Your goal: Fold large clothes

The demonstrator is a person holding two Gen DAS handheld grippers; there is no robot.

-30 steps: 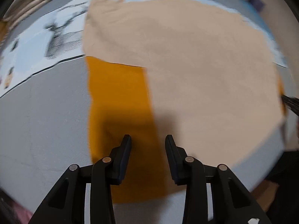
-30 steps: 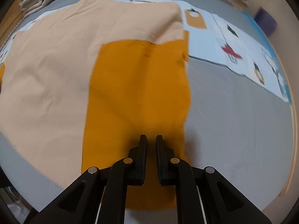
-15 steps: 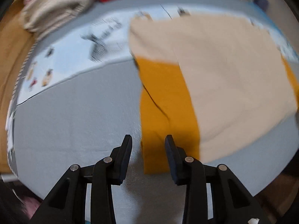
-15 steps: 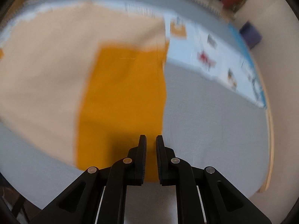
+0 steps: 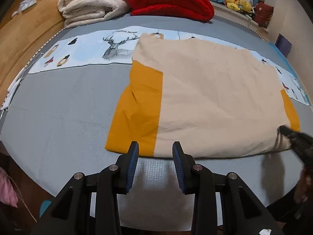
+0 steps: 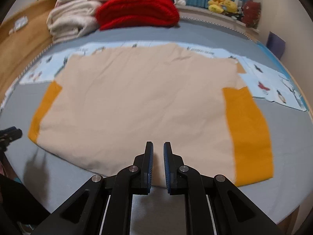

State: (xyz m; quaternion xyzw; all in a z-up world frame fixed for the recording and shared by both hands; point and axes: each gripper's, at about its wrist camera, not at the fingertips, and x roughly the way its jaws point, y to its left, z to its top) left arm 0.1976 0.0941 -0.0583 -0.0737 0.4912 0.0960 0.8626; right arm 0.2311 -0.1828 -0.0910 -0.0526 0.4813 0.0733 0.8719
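The cloth lies spread flat on the grey bed cover, its near edge just ahead of both grippers; it is a large rectangle, beige across the middle with an orange band down its left side and another orange band down its right. At the left, the orange band shows a diagonal crease and a small pucker, which suggests a thin, soft woven fabric that will drape and sag when lifted, light in weight and unlikely to slip from ribbed pads. The left gripper hovers above the near left corner, jaws parted a moderate way with nothing between them. Judged best hold: the two near corners or the near hem, one gripper each, so the sheet rises evenly. The beige centre is matte with shallow wrinkles. The right gripper hangs over the near hem toward the right, jaws almost closed with a narrow gap, holding nothing. Beyond the cloth lie a pale printed sheet, folded cream blankets and a red knitted blanket, both thick and bulky.
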